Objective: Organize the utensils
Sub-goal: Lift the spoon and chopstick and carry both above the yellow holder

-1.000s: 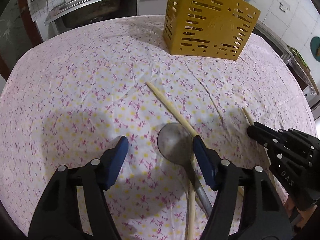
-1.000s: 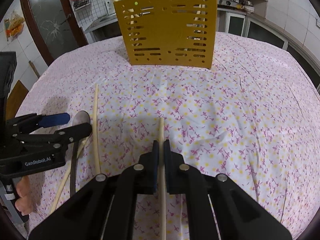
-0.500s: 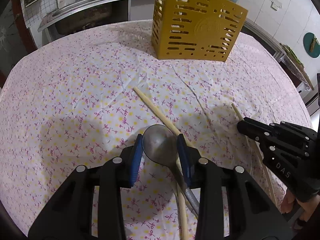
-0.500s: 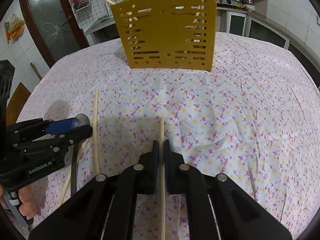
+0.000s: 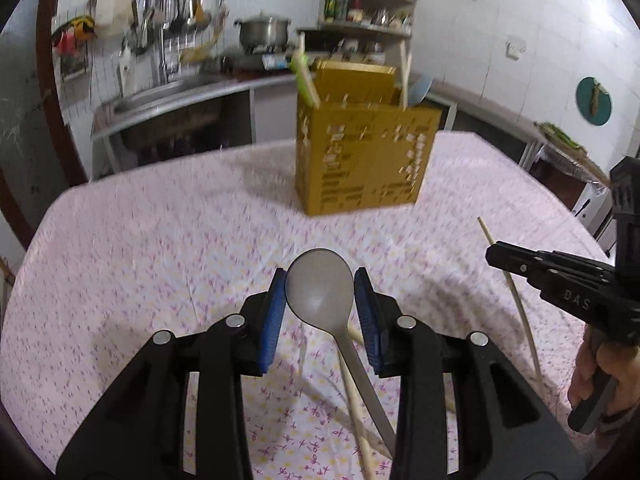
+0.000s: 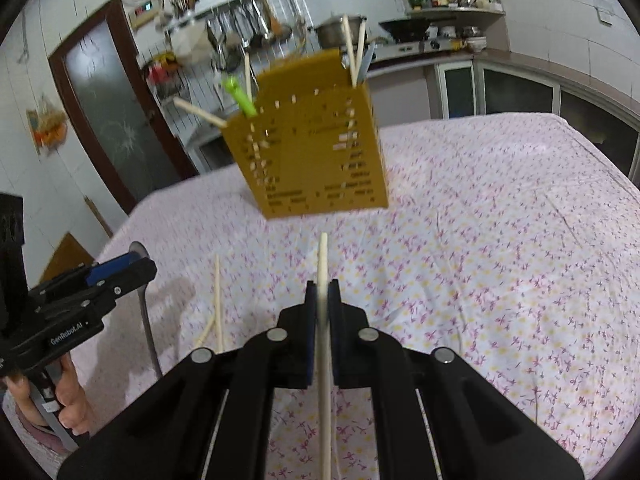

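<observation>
Both grippers had hold of something: the left gripper (image 5: 320, 304) pinched the metal spoon (image 5: 320, 294) across its bowl, handle trailing down, while the right gripper (image 6: 322, 332) was clamped tight on a wooden chopstick (image 6: 323, 272). Smooth steel held by the bowl looked likely to slip or swing; the neck seemed safer. Ahead stood the yellow utensil holder (image 5: 360, 160) on the flowered tablecloth (image 5: 160, 248).

My left gripper (image 5: 320, 300) is black plastic, blue pads (image 5: 272, 320), round silver screws, white "GenRobot.AI" lettering on its side. My right gripper (image 6: 323, 312) looks the same, dark blue pads (image 6: 309, 320), silver screws, "DAS" on its side. Black handles.
</observation>
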The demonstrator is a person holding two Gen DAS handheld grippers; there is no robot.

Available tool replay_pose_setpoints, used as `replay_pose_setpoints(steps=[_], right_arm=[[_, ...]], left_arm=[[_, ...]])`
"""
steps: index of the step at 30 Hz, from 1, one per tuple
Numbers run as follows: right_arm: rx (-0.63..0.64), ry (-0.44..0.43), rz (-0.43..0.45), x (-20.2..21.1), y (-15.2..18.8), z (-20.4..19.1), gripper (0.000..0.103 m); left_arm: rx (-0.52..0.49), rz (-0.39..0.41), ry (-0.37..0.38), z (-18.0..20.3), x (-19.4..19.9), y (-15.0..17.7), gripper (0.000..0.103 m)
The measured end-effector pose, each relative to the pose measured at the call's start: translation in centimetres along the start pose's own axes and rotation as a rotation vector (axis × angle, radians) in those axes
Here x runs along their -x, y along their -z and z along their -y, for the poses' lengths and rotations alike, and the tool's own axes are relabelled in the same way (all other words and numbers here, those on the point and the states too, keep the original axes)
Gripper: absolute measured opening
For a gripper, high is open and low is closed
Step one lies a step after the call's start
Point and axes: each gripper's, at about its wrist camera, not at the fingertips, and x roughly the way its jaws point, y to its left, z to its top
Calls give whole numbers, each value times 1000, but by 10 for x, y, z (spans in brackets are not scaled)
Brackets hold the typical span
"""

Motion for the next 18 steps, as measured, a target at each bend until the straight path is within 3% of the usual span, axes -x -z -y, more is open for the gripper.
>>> replay_pose_setpoints(steps=[5,12,18], right_arm=[[-25,-34,93,18,-9,5,6],[-3,-52,293,50,-29,4,6],[47,-60,439,66,-50,1,6]], left_arm=[[-77,99,-19,15,22,-10,33],[-123,195,3,32,42,-33,33],[-148,234,9,42,47,-54,33]])
